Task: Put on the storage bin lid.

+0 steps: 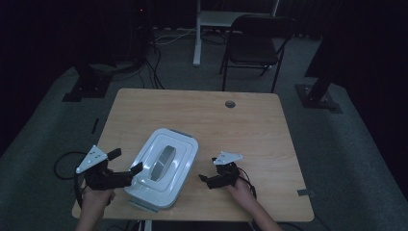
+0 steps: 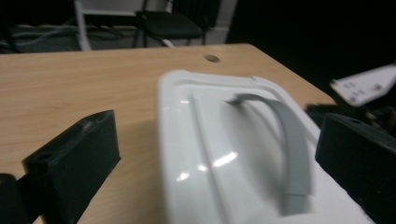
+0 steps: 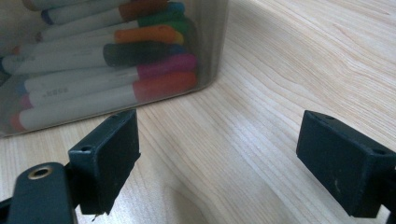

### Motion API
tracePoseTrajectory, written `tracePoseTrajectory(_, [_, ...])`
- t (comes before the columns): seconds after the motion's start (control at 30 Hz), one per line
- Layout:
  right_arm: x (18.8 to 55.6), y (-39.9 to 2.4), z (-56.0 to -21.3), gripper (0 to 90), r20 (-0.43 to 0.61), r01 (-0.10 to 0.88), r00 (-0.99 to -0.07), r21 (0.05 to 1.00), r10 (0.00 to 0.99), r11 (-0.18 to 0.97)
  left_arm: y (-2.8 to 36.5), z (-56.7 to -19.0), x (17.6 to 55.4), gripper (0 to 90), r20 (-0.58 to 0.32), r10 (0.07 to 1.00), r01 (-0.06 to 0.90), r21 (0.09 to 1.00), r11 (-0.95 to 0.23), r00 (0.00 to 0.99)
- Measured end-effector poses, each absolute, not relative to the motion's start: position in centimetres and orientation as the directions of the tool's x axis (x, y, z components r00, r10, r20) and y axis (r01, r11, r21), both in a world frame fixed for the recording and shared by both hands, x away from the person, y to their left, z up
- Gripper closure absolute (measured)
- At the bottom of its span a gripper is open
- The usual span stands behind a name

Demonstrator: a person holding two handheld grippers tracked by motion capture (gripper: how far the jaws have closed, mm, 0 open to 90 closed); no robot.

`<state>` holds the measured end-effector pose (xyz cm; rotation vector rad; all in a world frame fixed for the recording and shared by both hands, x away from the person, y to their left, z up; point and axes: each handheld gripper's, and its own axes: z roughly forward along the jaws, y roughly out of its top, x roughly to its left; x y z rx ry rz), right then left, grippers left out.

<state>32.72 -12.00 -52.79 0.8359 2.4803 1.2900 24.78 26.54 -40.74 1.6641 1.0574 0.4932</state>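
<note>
A white box lid [image 1: 163, 166] with a grey handle [image 1: 162, 162] covers a clear box at the table's front, left of the middle. My left gripper [image 1: 126, 161] stands open at the lid's left edge. In the left gripper view its black jaws are wide apart [image 2: 217, 135], with the lid [image 2: 205, 154] and handle [image 2: 292, 140] just ahead. My right gripper [image 1: 208, 169] is open on the table, right of the box. The right gripper view [image 3: 219, 140] faces the clear box wall [image 3: 205, 56], with several coloured markers [image 3: 102, 70] inside.
The wooden table [image 1: 240, 130] has a round cable hole [image 1: 230, 103] near its far edge. Beyond it stand a black folding chair [image 1: 255, 43] and a white desk leg [image 1: 197, 33]. Cables lie on the grey floor at the left [image 1: 65, 166].
</note>
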Motion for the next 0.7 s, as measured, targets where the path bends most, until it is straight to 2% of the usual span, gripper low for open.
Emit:
tracePoseTrajectory(0.17, [32.6,-11.9,-52.7,12.9,0.064,0.382,-0.814,0.807,0.577,0.450,28.3,-42.0,26.0,0.4,-0.132,0.876,0.387,0.919,-0.067,0.464])
tracePoseTrajectory(0.4, [32.6,-11.9,-52.6,12.8,0.070,0.380,-0.817,0.812,0.573,0.443,30.6,-45.6,28.5,0.5,-0.152,0.902,0.391,0.920,-0.020,0.404])
tracePoseTrajectory(0.7, [32.5,-11.4,-53.0,12.9,0.099,0.392,-0.821,0.814,0.562,0.429,31.7,-50.3,30.5,0.4,-0.197,0.924,0.477,0.879,0.018,0.327])
